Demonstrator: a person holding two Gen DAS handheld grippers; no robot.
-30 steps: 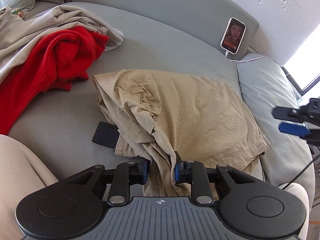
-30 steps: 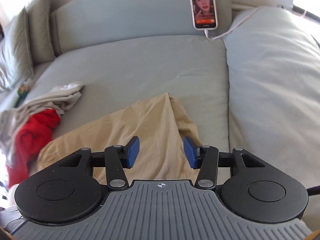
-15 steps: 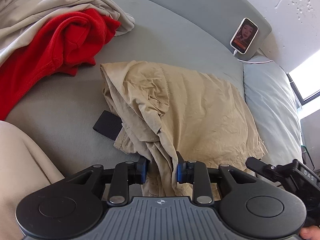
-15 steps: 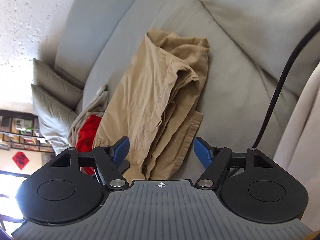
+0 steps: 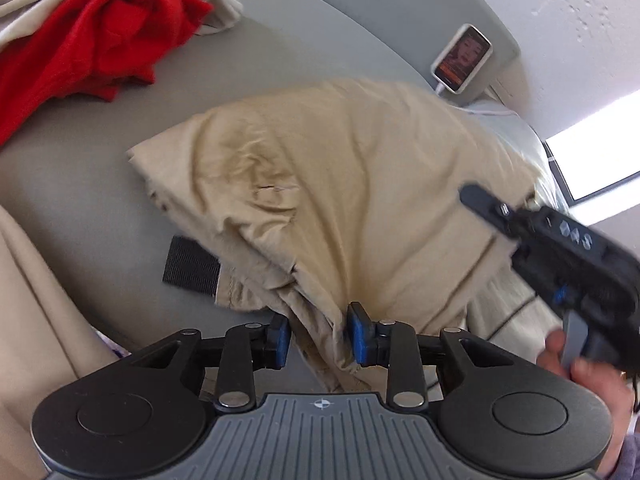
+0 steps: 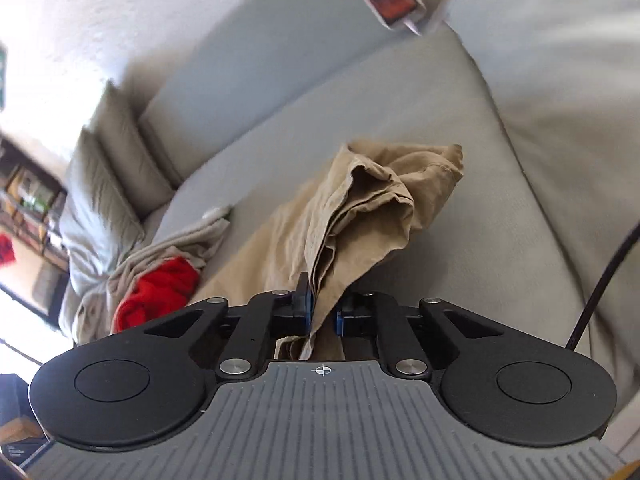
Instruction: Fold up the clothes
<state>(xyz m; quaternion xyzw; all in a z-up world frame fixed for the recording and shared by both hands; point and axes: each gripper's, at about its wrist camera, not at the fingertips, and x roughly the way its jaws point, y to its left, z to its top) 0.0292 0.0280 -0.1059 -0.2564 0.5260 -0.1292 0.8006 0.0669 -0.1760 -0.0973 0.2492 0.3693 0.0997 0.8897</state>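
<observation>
A tan garment (image 5: 340,200) lies bunched on the grey sofa seat (image 5: 92,208). My left gripper (image 5: 318,338) is shut on a thick fold of its near edge. My right gripper (image 6: 322,312) is shut on the garment's other end (image 6: 360,216), and the cloth rises in a bunch from between the blue pads. In the left wrist view the right gripper's body (image 5: 560,252) shows at the right edge, held by a hand, over the garment's right side.
A red garment (image 5: 88,40) and a beige one (image 6: 168,248) are heaped at the sofa's left. A phone (image 5: 462,58) on a charging cable leans on the backrest. A black strap (image 5: 192,266) pokes out under the tan garment. Grey pillows (image 6: 100,200) stand at the far left.
My right gripper went from open above the tan garment's end to shut on it. The garment has lifted and bulged toward the middle. My left gripper has kept its hold.
</observation>
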